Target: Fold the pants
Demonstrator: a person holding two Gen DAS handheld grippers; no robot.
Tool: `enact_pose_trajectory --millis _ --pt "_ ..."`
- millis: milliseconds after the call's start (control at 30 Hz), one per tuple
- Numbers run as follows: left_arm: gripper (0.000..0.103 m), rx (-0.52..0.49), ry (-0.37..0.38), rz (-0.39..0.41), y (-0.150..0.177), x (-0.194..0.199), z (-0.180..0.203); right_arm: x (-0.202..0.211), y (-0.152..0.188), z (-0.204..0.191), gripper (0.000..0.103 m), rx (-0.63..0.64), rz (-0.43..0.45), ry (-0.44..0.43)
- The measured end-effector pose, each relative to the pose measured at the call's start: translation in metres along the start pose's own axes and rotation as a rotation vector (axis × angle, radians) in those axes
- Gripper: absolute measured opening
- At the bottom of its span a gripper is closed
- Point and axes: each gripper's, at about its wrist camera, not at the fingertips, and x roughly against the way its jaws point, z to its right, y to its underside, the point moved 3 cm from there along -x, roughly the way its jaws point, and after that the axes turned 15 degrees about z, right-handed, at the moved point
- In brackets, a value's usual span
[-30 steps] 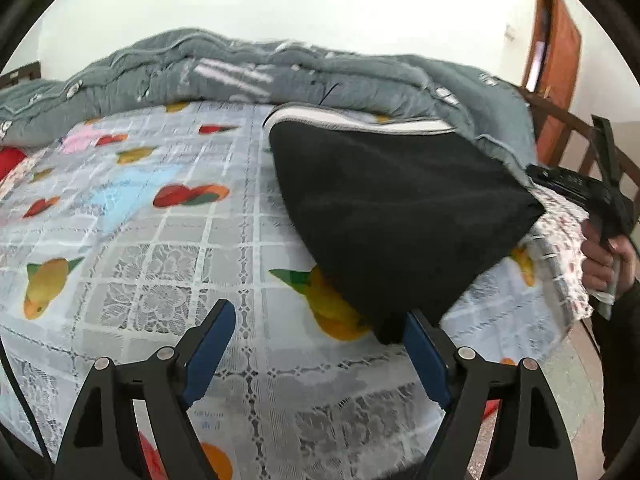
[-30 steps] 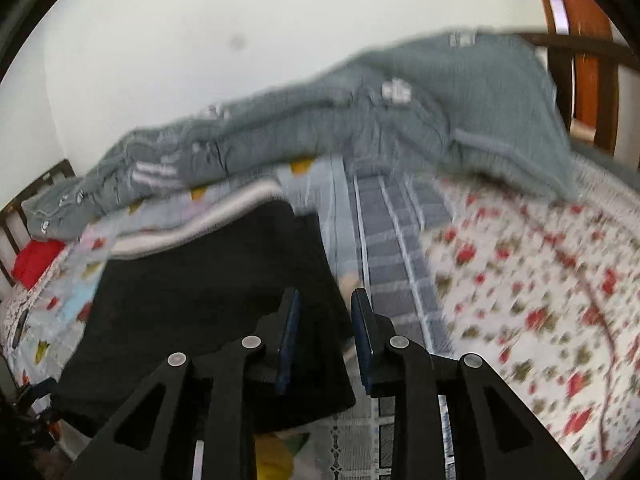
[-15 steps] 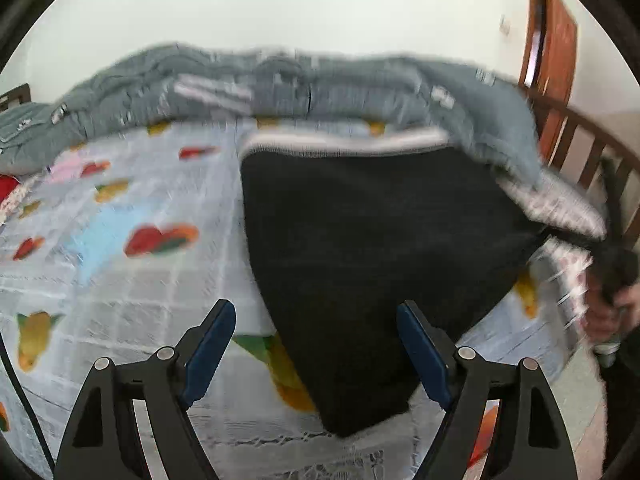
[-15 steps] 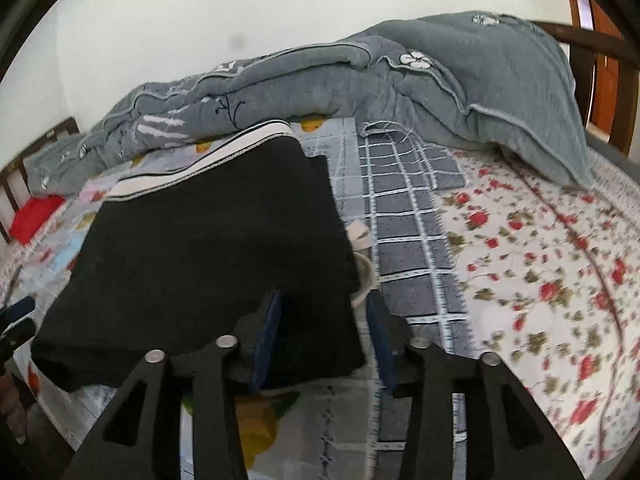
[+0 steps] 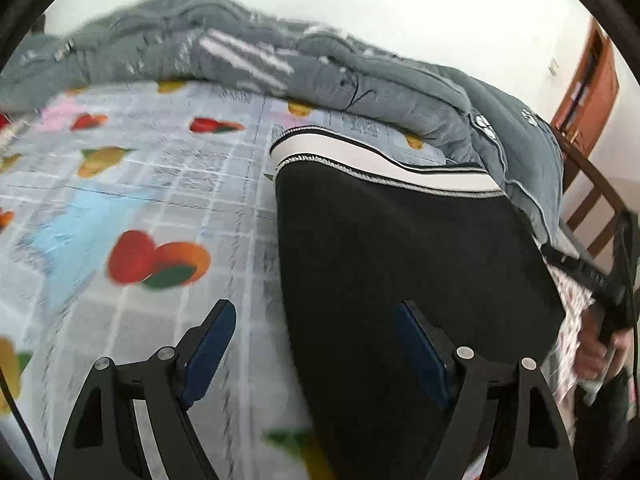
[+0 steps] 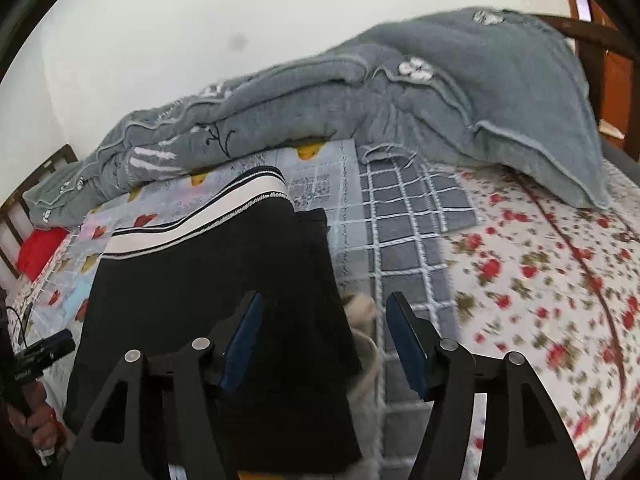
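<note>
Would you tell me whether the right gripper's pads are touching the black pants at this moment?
Apart. In the right wrist view the right gripper is opening, and both pads stand clear above the pants.

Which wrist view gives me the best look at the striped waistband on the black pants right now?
The left wrist view: the waistband runs unbroken across the far end of the folded black pants, both ends visible. The right wrist view also shows the waistband, but smaller, slanted and off to the left.

Black pants [image 5: 400,248] – white-striped waistband [image 5: 384,160]
</note>
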Motion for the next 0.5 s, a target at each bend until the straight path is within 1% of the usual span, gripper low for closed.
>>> enact_pose_trajectory --millis 33,67,100,133,167,200,233,267,300,367,400,433,467,500 --pt "0.074 0.029 0.021 -0.030 -0.001 -0.013 -0.001 -0.009 0.001 -0.001 0.063 -0.006 -0.029 -0.009" --pt "0.070 0.045 0.024 -0.053 -0.001 -0.020 -0.002 -0.020 0.006 -0.003 0.063 -0.004 -0.070 -0.005" --pt "0.064 0.072 0.031 -0.098 0.002 -0.035 -0.005 -0.027 0.011 -0.005 0.062 -0.002 -0.091 -0.011" --pt "0.061 0.106 0.059 -0.106 0.004 -0.044 -0.008 -0.032 0.017 -0.007 0.062 -0.008 -0.106 -0.027" --pt "0.052 0.131 0.091 -0.094 0.004 -0.047 -0.009 -0.034 0.021 -0.008 0.061 -0.014 -0.100 -0.021" --pt "0.042 0.152 0.107 -0.097 0.003 -0.049 -0.010 -0.033 0.022 -0.009 0.061 -0.020 -0.092 -0.014" --pt "0.036 0.179 0.120 -0.100 0.001 -0.051 -0.013 -0.031 0.022 -0.010 0.059 -0.025 -0.089 -0.014" --pt "0.024 0.197 0.130 -0.093 -0.002 -0.052 -0.017 -0.029 0.021 -0.012 0.056 -0.036 -0.090 -0.013" --pt "0.017 0.202 0.143 -0.079 -0.008 -0.050 -0.022 -0.027 0.020 -0.014 0.055 -0.050 -0.090 -0.003" --pt "0.014 0.207 0.179 -0.061 -0.019 -0.042 -0.033 -0.016 0.017 -0.022 0.046 -0.085 -0.080 -0.009" --pt "0.014 0.204 0.191 -0.049 -0.025 -0.035 -0.042 -0.011 0.016 -0.028 0.043 -0.094 -0.075 -0.020" --pt "0.013 0.195 0.183 -0.037 -0.029 -0.029 -0.050 -0.006 0.016 -0.037 0.036 -0.098 -0.072 -0.047" --pt "0.012 0.180 0.165 -0.018 -0.034 -0.021 -0.059 0.001 0.017 -0.052 0.033 -0.095 -0.068 -0.086" --pt "0.012 0.157 0.142 0.003 -0.040 -0.011 -0.071 0.004 0.019 -0.062 0.033 -0.089 -0.066 -0.106"
